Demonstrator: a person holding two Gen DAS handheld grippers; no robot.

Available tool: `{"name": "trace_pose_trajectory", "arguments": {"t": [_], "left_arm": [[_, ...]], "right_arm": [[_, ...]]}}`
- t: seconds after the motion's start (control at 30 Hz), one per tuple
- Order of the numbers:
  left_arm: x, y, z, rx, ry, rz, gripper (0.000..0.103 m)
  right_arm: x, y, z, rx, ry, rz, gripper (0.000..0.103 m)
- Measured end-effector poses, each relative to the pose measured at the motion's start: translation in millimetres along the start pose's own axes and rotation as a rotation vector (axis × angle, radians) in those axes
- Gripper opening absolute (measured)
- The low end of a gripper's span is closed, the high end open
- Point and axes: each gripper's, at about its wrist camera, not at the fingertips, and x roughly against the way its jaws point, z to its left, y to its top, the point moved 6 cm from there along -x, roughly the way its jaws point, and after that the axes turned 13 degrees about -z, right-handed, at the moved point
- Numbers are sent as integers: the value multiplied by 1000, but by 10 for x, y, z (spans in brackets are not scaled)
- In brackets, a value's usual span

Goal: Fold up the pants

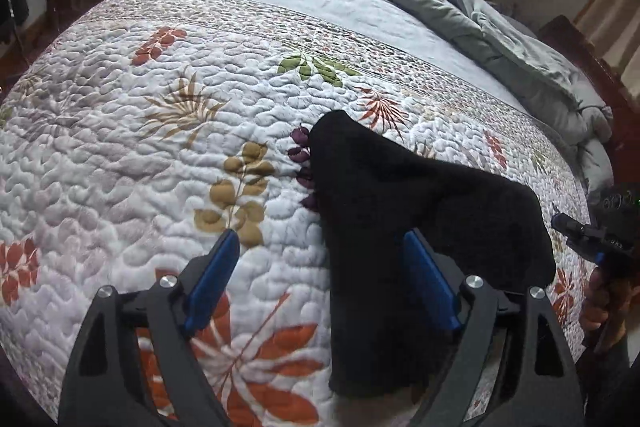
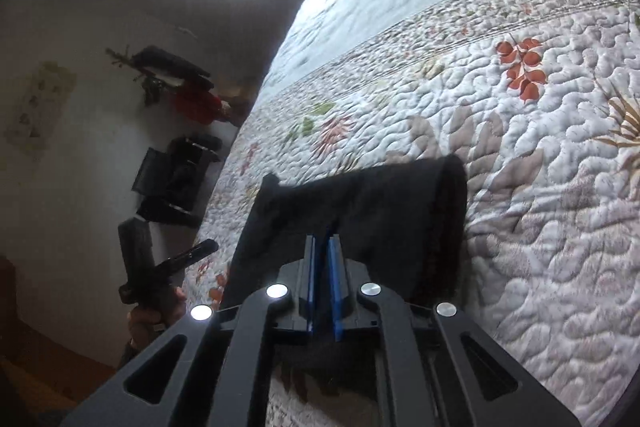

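Black pants (image 1: pixel 400 211) lie near the bed's (image 1: pixel 160 147) edge; left claw (image 1: pixel 320 279) spread, right claw (image 2: pixel 323 267) pressed together, seemingly empty; grey duvet (image 1: pixel 460 7) beyond

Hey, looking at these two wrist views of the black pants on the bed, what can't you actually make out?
- Black pants, left wrist view: the near end is cut off by the picture's bottom edge and the left claw.
- Right wrist view: the shut right claw covers the pants' middle; whether cloth is pinched cannot be told.
- Dark things by the wall: too dim to identify.
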Motion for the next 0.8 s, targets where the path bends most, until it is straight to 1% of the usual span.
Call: {"name": "trace_pose_trajectory", "arguments": {"t": [0.03, 0.1, 0.13, 0.17, 0.2, 0.23, 0.3, 0.33, 0.43, 0.47, 0.5, 0.53, 0.57, 0.6, 0.63, 0.67, 0.7, 0.73, 0.77, 0.8], "left_arm": [[80, -112, -15, -10, -3, -1, 85], [74, -311, -35, -35, 6, 26, 85], [18, -424, -36, -53, 24, 49, 85], [-31, -497, -18, -55, 35, 64, 86], [-82, -568, 9, -44, 34, 77, 87], [-136, -619, 42, -21, 28, 88, 91], [-194, -652, 74, 2, 18, 87, 93], [-202, -654, 86, 12, 14, 86, 93], [-76, -606, 108, 54, -29, 77, 90], [36, -577, 133, 72, -34, 56, 92], [129, -561, 147, 78, -33, 40, 92], [276, -555, 154, 79, -35, 19, 92], [411, -566, 149, 74, -38, 4, 93], [548, -587, 137, 69, -35, -11, 94], [735, -637, 115, 60, -33, -30, 96], [905, -692, 81, 48, -33, -48, 98], [1044, -745, 47, 36, -27, -68, 99], [1250, -820, 1, 12, -10, -106, 100], [1400, -881, -32, -11, 8, -132, 100], [1541, -952, -70, -33, 33, -152, 100]], "right_arm": [[24, -116, 48, 17, 1, 15, 8], [4, -332, -10, 19, -23, 44, 8], [-19, -439, -135, 9, -63, 59, 7], [-40, -495, -222, 2, -85, 65, 2], [-70, -556, -347, -2, -118, 75, 0], [-86, -600, -456, -12, -127, 78, 0], [-78, -603, -559, -80, -95, 64, 0], [-58, -579, -564, -88, -91, 51, 0], [57, -500, -568, -132, -92, 6, 0], [138, -485, -549, -141, -100, -15, 6], [224, -480, -511, -147, -96, -33, 14], [347, -492, -424, -153, -92, -53, 19], [454, -514, -345, -151, -103, -69, 29], [559, -555, -256, -136, -116, -86, 38], [704, -622, -114, -99, -134, -112, 44], [831, -691, -6, -65, -168, -135, 59], [970, -773, 99, -32, -210, -165, 69], [1145, -890, 228, -1, -250, -206, 81], [1270, -990, 309, 15, -271, -227, 85], [1397, -1096, 389, 24, -294, -245, 86]]}}
